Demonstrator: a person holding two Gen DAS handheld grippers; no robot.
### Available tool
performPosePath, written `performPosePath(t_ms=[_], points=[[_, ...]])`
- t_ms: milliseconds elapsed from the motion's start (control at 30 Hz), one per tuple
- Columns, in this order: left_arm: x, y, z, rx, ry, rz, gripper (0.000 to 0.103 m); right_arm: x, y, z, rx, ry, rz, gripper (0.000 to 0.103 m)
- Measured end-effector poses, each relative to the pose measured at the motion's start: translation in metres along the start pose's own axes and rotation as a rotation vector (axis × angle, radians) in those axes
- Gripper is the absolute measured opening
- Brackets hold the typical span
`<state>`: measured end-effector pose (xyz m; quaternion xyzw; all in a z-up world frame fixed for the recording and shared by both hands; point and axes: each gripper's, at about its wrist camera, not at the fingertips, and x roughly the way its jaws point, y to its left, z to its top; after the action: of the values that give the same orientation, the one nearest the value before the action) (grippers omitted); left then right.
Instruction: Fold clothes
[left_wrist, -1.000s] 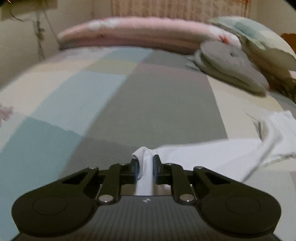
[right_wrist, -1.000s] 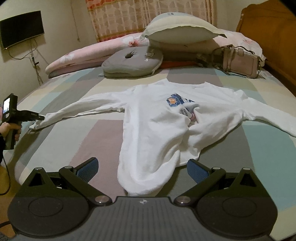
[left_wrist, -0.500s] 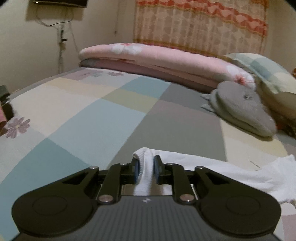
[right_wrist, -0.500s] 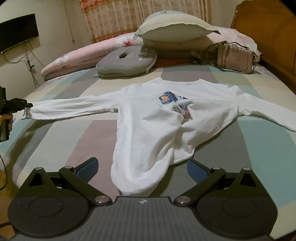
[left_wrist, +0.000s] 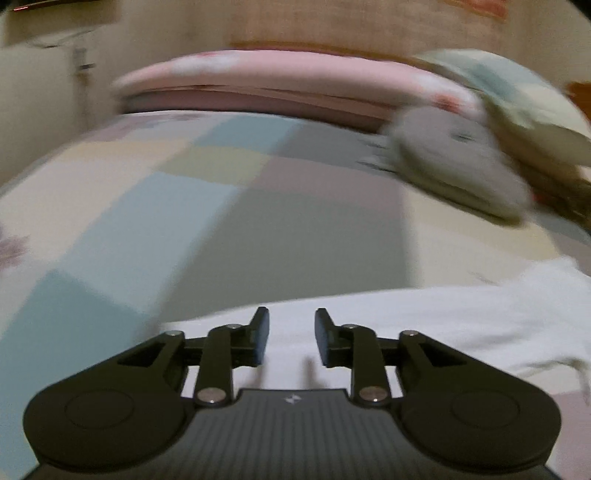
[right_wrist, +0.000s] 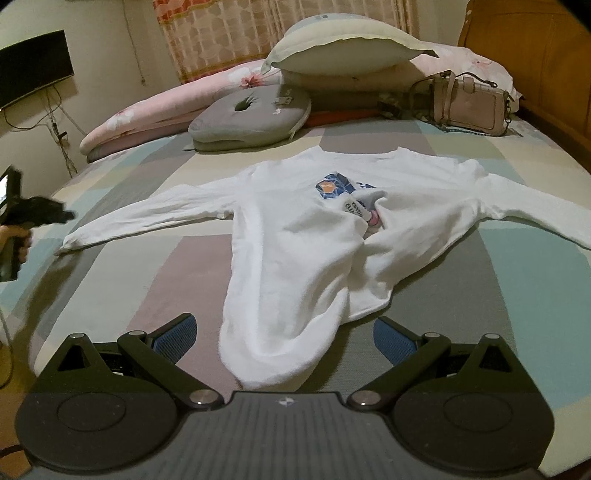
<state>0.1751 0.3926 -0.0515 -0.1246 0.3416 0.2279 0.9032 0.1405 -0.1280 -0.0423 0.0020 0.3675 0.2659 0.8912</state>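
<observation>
**Left hand-held gripper lets go of the sleeve cuff; sweatshirt lies spread across the bed**

A bed (right_wrist: 122, 280) with a patchwork cover in pale blocks of colour carries a white long-sleeved sweatshirt (right_wrist: 306, 240). The sweatshirt lies front up. Its neckline points toward the head of the bed and its hem toward the foot edge, so the body's long axis runs head to foot. The two sleeves stretch out crosswise, toward the left and right edges. The body is not flat: a deep crease bunches the fabric near the printed chest graphic, and the hem narrows to a rumpled point at the foot edge.

Half a second ago the left hand-held gripper (left_wrist: 291, 338) was pinching the cuff of the left sleeve (right_wrist: 147, 218). Now its jaws stand apart with nothing between them, and the sleeve lies released on the bed, extended toward the left edge. The left view is motion-blurred. That suggests the sleeve has been pulled straight as part of laying the garment out for folding.

The right hand-held gripper (right_wrist: 284, 338) hovers wide open over the hem at the foot edge, holding nothing.
</observation>
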Motion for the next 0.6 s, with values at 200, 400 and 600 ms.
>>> performPosePath(t_ms=[200,400,600], points=[[0.036,-0.111,0.006,0.122,0.014,-0.26,0.041,-0.002,0.0,0.002,-0.013,-0.003,-0.019,0.103],[0.08,-0.172,-0.007,0.243,0.059,-0.131,0.043,-0.003,-0.007,0.003,-0.009,-0.004,-0.046,0.103],[0.069,-0.104,-0.024,0.124,0.013,0.043,0.046,0.003,-0.028,0.003,0.039,-0.01,-0.057,0.103]])
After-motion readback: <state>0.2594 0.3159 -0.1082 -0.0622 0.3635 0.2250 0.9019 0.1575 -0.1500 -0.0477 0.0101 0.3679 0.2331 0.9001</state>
